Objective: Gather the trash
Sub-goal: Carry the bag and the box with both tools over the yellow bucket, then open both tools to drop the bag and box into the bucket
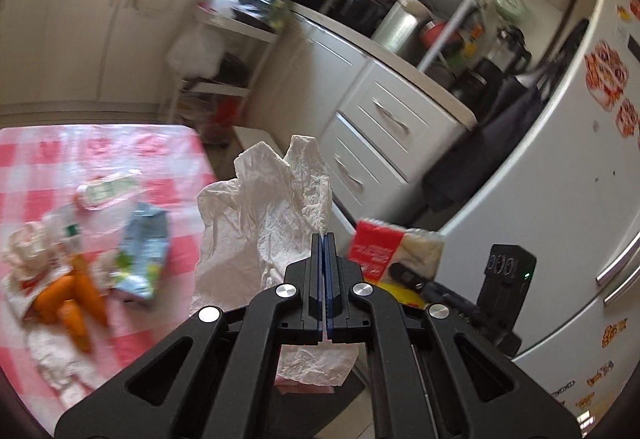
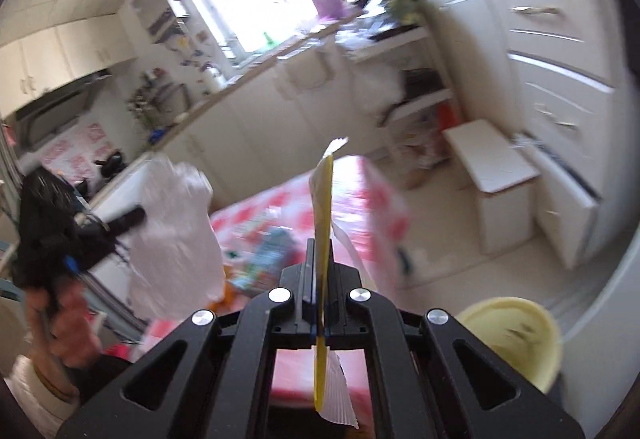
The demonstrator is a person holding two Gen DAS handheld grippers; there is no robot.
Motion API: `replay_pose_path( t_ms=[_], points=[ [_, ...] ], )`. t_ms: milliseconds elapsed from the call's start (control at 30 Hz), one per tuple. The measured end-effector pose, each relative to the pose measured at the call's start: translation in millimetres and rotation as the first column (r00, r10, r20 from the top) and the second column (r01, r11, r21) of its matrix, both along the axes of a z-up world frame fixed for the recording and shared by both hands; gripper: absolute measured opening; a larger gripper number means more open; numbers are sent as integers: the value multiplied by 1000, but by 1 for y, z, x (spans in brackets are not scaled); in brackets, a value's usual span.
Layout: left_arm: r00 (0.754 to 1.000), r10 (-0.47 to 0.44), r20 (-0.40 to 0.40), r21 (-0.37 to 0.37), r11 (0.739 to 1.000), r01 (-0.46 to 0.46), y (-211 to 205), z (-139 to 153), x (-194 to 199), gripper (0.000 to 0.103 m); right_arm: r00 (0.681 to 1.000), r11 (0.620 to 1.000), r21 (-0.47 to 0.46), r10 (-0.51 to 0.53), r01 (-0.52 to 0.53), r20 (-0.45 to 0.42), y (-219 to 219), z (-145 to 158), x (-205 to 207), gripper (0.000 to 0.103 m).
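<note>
We hold two tools up in the air, off the edge of the worktop [image 1: 168, 143] with the pink and white checked cloth. Our left tool [image 1: 324, 239] is pressed together and pinches a crumpled white paper towel [image 1: 264, 207]. The towel sticks up above the fingers, and a small bit hangs down below them. Our right tool [image 2: 319, 251] is pressed together too. It pinches a flat yellow wrapper [image 2: 323, 207] that stands on its edge between the fingers. In the left view we see this wrapper from its side, and there it looks red and clear.

More trash lies on the worktop. There is a light blue carton [image 1: 144, 251] lying flat. Just beside it are orange carrots [image 1: 72, 299] on crumpled white paper [image 1: 52, 359]. A small white packet [image 1: 108, 193] lies behind them.

A pale yellow bin [image 2: 516, 339] sits low on the right, near our right tool. It is blurry.
</note>
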State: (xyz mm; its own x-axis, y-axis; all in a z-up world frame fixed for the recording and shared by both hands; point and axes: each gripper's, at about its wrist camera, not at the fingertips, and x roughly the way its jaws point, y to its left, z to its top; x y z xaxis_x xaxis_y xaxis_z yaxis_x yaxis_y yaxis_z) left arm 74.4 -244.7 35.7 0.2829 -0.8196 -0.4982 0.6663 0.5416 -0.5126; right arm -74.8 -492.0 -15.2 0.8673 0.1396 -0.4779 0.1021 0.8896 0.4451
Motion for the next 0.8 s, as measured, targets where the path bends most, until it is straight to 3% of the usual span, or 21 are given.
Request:
replay_pose_path(
  t_ms=[267, 467, 667, 800],
  points=[
    [978, -192, -81, 103, 974, 200, -123, -42, -10, 1, 986, 992, 21, -122, 125, -113, -48, -65, -11, 3],
    [954, -257, -157, 183, 941, 284, -174, -94, 3, 1, 964, 980, 54, -176, 190, -200, -75, -120, -10, 3],
    [919, -308, -246, 265, 891, 369, -220, -157, 11, 1, 934, 967, 81, -208, 241, -292, -88, -169, -3, 3],
    [899, -354, -259, 339, 838, 428, -245, -182, 6, 1, 916, 961, 91, -215, 259, -338, -93, -193, 0, 3]
  ],
)
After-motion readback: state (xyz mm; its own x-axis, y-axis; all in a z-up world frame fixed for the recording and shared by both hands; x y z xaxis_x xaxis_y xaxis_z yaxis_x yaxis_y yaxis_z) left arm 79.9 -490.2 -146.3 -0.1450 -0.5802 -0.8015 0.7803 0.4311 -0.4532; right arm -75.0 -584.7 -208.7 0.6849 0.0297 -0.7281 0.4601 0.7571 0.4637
